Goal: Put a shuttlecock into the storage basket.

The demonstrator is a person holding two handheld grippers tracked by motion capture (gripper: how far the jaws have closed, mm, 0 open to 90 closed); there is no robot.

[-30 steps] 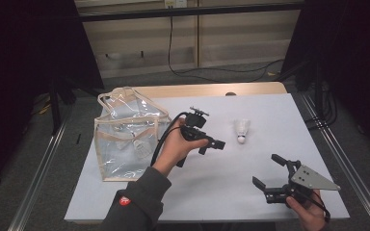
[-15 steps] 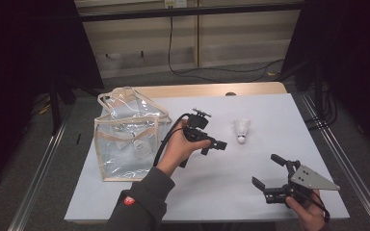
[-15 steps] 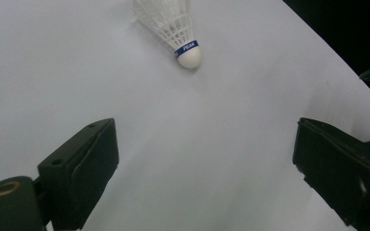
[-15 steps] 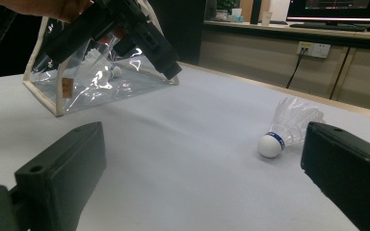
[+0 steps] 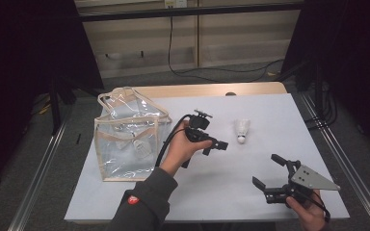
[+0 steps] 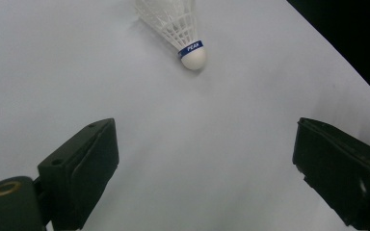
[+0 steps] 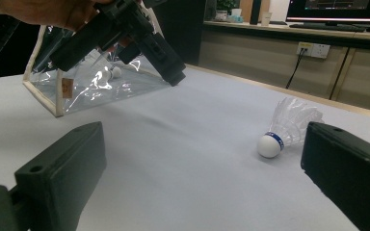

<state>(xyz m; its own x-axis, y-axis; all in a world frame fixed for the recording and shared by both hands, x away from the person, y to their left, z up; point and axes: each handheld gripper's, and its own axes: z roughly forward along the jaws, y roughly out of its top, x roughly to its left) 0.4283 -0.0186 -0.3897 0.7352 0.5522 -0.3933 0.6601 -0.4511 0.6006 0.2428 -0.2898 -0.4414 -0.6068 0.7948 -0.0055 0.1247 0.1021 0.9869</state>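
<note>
White feathers marked the shuttlecock point(image 5: 242, 130), lying on the surface right of the clear bag point(image 5: 127, 139), cork toward the person, long axis running front to back. The left gripper point(image 5: 219, 145) had edged nearer, jaws wide, apparently closing for a pickup. The right gripper point(image 5: 269, 174) waited, wide open.

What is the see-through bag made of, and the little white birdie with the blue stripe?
The bag looks like clear, glossy soft plastic: you can see through it, and it wrinkles and glints. Its beige edging looks like fabric tape, though that is hard to tell. The shuttlecock has a white lattice skirt, probably moulded plastic, and a smooth matte round tip, maybe foam or cork.
</note>
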